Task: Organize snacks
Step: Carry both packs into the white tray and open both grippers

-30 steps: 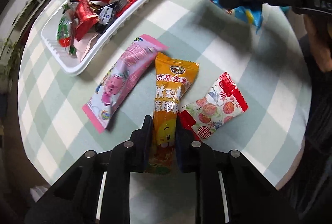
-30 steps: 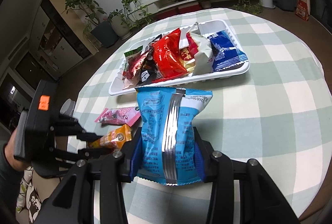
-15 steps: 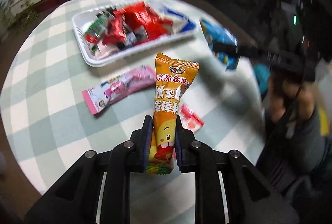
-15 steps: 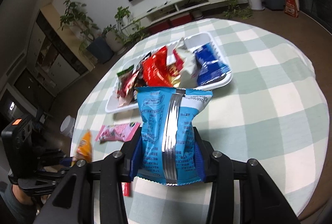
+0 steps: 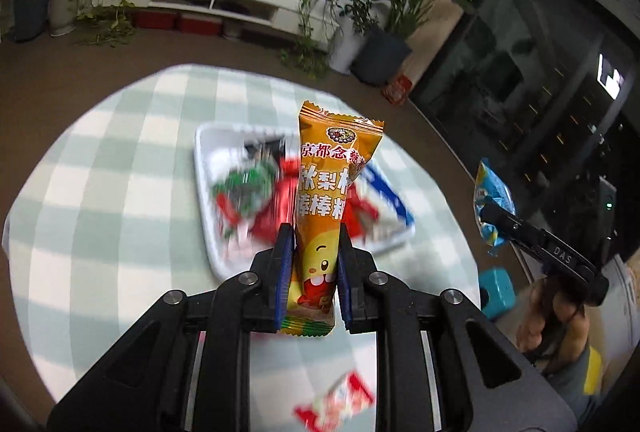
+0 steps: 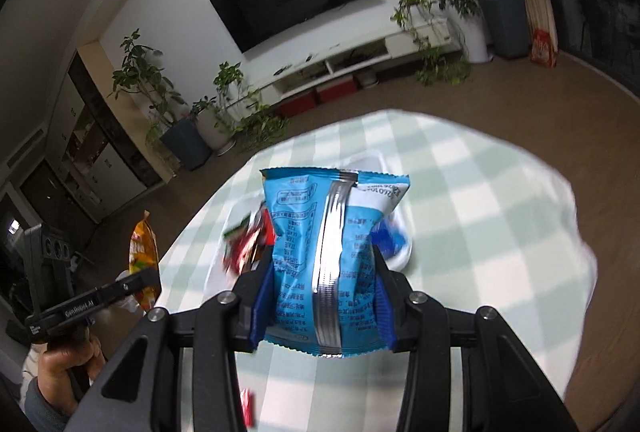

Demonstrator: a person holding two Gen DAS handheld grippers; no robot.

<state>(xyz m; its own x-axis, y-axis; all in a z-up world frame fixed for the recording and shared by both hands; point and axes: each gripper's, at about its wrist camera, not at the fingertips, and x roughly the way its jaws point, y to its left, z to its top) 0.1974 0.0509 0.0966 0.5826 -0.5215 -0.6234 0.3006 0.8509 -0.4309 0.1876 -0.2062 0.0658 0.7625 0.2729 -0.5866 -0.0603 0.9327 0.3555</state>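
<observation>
Above the checked table, both claws are raised with a snack in each. The left gripper is clamped narrowly on an orange lollipop packet, pinching it low down so most of the wrapper stands upright above the pads. The right gripper is spread wider around a blue crisp bag, squeezing its lower half with the silver seam facing the camera. Below them, toward the far side of the table, sits the white tray already heaped with red, green and blue wrappers. One red-and-white sweet lies loose on the cloth near the front edge.

My worry is the tray itself: it looks crowded, so a packet dropped from this height could bounce off the pile and slide onto the cloth, or off the round table's edge altogether. The crisp bag is puffy and slick, and a squeeze on air may let it slip or burst if tightened. The tall orange packet could flop sideways once released. With both claws heading for one tray, they might also knock each other, or nudge the light tray along the cloth.
</observation>
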